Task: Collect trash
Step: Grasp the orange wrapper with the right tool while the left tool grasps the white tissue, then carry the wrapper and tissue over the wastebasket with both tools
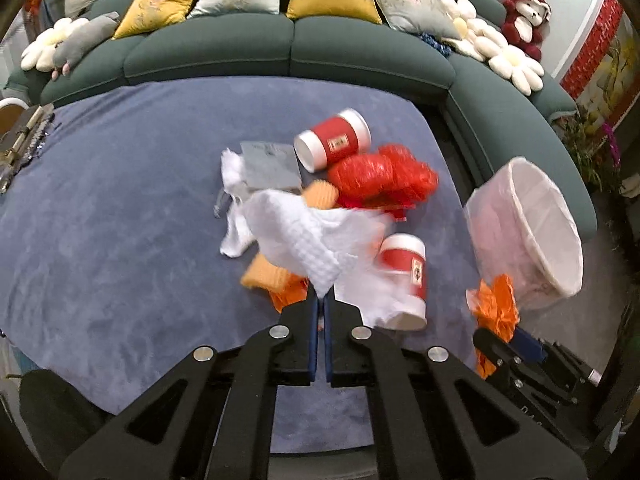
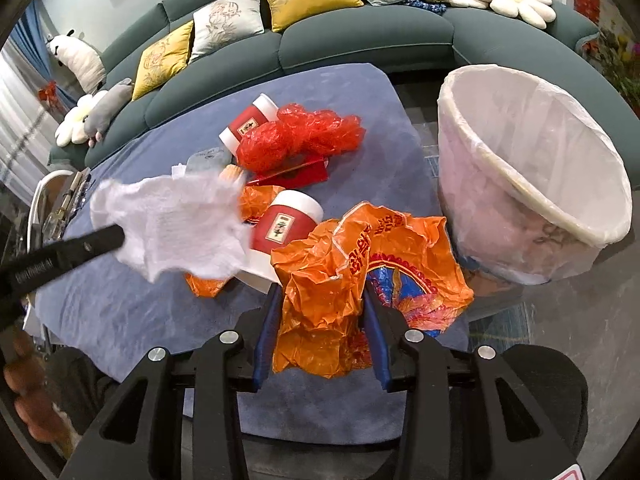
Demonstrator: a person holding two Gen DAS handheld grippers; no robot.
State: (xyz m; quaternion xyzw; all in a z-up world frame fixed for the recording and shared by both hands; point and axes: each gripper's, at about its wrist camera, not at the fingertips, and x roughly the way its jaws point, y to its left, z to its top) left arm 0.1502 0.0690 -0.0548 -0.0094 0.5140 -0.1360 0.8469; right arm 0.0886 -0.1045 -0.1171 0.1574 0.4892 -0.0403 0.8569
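We see the left tool (image 1: 321, 300) pressed together on a corner of a crumpled white paper towel (image 1: 296, 236), which hangs above the blue cloth-covered desk (image 1: 120, 220). The right tool (image 2: 320, 300) pinches a crinkled orange plastic bag (image 2: 332, 280) between its blue pads, just beside the white-lined waste bin (image 2: 520, 184). Left of the bin on the desk lie two red-and-white paper cups, the nearer cup (image 2: 286, 226) and the farther cup (image 2: 248, 122), with a bunched red plastic net (image 2: 304, 136) against the farther one.
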